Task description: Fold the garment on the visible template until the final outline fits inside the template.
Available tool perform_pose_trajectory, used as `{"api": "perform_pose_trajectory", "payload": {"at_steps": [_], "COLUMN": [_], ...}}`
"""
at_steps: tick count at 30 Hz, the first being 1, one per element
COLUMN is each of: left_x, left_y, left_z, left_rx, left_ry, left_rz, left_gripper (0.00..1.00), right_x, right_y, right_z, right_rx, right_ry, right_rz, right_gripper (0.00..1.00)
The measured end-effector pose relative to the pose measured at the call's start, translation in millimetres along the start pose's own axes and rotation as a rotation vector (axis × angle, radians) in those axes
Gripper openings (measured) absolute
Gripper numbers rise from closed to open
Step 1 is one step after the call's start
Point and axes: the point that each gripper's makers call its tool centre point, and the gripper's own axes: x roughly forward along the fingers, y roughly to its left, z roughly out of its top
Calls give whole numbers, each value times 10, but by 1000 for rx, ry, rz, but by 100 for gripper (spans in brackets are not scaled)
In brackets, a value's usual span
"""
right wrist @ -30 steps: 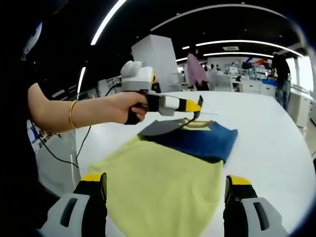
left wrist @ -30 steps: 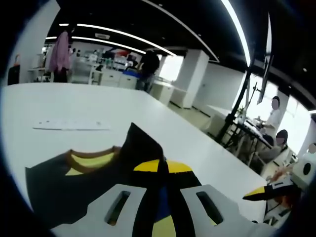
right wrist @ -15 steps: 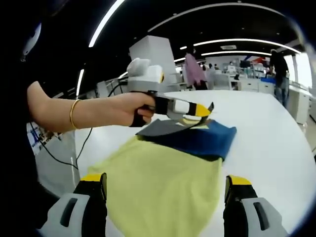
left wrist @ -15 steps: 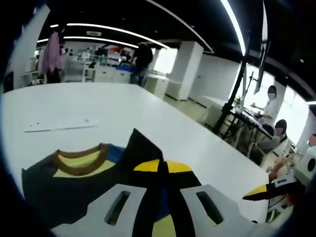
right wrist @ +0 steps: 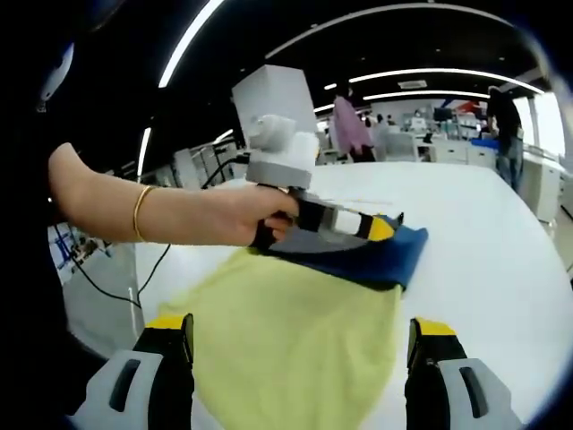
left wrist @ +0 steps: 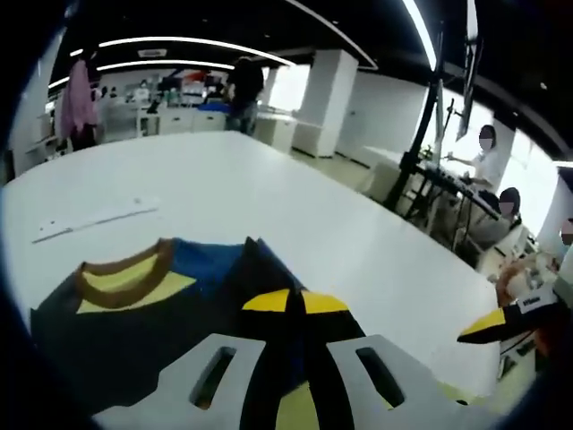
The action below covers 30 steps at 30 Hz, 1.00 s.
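Mid-fold: left gripper pinching garment edge near collar, on white table. Right gripper spread, hovering at yellow hem. Next: lay fold flat, release.

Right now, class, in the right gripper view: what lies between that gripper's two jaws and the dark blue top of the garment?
The yellow body of the garment fills that stretch, running up to the dark blue part, which the left gripper pinches.
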Motion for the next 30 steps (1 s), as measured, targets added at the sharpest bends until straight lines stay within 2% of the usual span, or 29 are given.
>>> {"api": "perform_pose_trajectory", "payload": {"at_steps": [3, 6, 9, 12, 17, 19, 24, 26, 30], "left_x": [36, 49, 22, -35, -172, -242, -408, -489, -619], "left_y": [-52, -73, -131, -146, -89, -50, 35, 31, 87], "left_z": [-66, -105, -89, -58, -54, -60, -55, -7, -25], "left_rx": [27, 21, 46, 165, 195, 207, 212, 185, 208], "left_ry": [20, 29, 18, 11, -3, -8, -24, -62, -62], "left_rz": [-27, -47, -70, -67, -72, -77, -90, -107, -98], "left_gripper": [1, 2, 9, 19, 40, 44, 61, 70, 80], "right_x": [-11, -14, -10, -2, 20, 30, 47, 51, 51], "right_y": [-12, -16, -10, 6, 54, 69, 111, 122, 144], "right_z": [3, -3, -3, 8, -5, 6, 40, 46, 60], "right_rx": [0, 2, 0, -2, -13, -18, -47, -55, -68], "right_ry": [-1, 1, 2, 1, 21, 25, 38, 41, 46], "right_rz": [-4, -4, 0, 7, 37, 47, 68, 73, 85], "right_gripper": [99, 99, 99, 99, 99, 99, 99, 99, 99]}}
